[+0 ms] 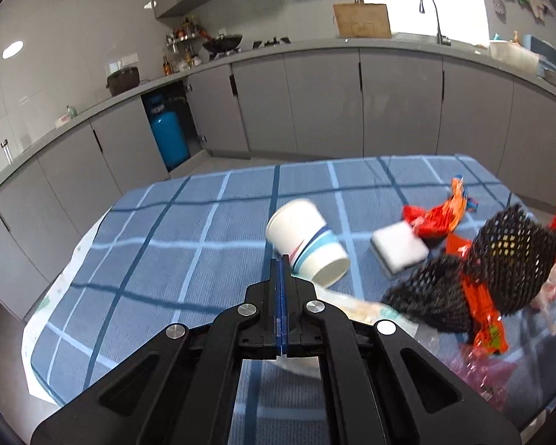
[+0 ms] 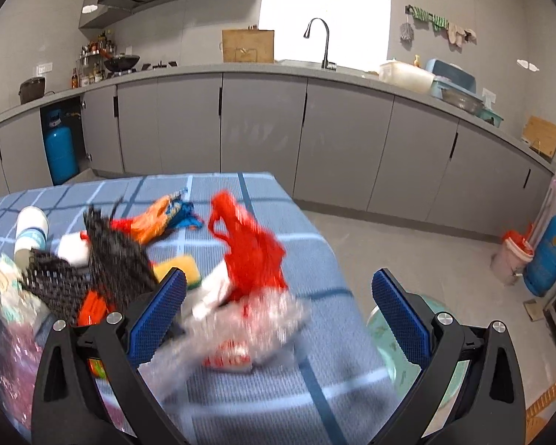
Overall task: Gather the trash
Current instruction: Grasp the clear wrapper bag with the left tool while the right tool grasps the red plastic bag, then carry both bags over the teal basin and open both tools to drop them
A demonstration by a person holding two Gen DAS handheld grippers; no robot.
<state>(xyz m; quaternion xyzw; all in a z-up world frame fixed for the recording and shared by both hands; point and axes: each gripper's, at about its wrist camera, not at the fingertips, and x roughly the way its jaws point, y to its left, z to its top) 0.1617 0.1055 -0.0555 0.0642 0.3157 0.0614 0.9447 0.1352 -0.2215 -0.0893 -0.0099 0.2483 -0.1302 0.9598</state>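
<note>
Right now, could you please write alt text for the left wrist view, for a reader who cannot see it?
The shut left gripper points at a white paper cup lying on its side on a blue checked tablecloth. To the right lie a white sponge, black foam netting and orange wrappers; grey kitchen cabinets stand behind.

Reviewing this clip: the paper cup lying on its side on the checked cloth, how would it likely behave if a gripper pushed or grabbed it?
The paper cup lies on its side, so a push would probably roll it in a curve, since it tapers. It looks empty and thin-walled, so likely light and easily crushed by firm jaws. The soft tablecloth may slow its rolling.
</note>
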